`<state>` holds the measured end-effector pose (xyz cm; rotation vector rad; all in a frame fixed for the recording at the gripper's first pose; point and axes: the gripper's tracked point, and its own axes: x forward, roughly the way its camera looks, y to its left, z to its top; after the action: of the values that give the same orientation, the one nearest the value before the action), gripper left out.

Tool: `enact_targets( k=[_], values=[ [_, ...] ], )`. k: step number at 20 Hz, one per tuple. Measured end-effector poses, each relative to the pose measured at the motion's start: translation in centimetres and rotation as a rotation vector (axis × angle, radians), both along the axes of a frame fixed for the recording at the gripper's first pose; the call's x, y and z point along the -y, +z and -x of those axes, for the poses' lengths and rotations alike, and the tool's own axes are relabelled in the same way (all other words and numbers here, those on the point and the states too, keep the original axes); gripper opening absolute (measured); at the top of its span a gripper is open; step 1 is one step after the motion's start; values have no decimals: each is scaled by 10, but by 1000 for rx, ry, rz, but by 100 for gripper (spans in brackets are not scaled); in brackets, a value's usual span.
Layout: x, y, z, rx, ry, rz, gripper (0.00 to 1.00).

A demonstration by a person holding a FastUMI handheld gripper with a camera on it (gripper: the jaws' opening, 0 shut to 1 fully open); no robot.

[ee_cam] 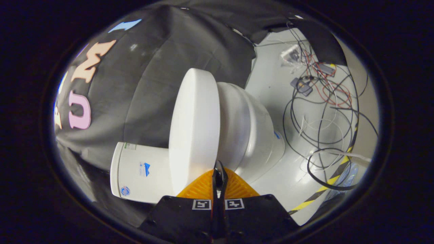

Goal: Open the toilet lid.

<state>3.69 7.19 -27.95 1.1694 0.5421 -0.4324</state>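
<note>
The view is rolled sideways, so the white toilet lies across it. Its lid (pixel 195 132) is a thick round white disc resting flat against the seat and bowl (pixel 251 132), with no clear gap between them. The cistern (pixel 142 173) sits beside the lid on the near side. My gripper (pixel 219 168) is shut, its two fingers pressed together with nothing between them. The fingertips sit right at the lid's rim, at the seam where the lid meets the seat.
The black cloth wall (pixel 152 84) hangs behind the toilet. On the pale floor (pixel 271 78) beyond the bowl lies a tangle of black, red and white cables (pixel 322 112) with small electronic parts. A yellow-and-black tape strip (pixel 325 186) runs along the floor nearby.
</note>
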Motion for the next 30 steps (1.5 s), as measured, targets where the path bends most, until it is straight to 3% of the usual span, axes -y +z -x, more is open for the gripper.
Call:
enact_targets(
  k=[13, 30],
  values=[
    [-20, 97, -19, 10, -5, 254, 1],
    [-49, 149, -34, -4, -7, 485, 0]
  ],
)
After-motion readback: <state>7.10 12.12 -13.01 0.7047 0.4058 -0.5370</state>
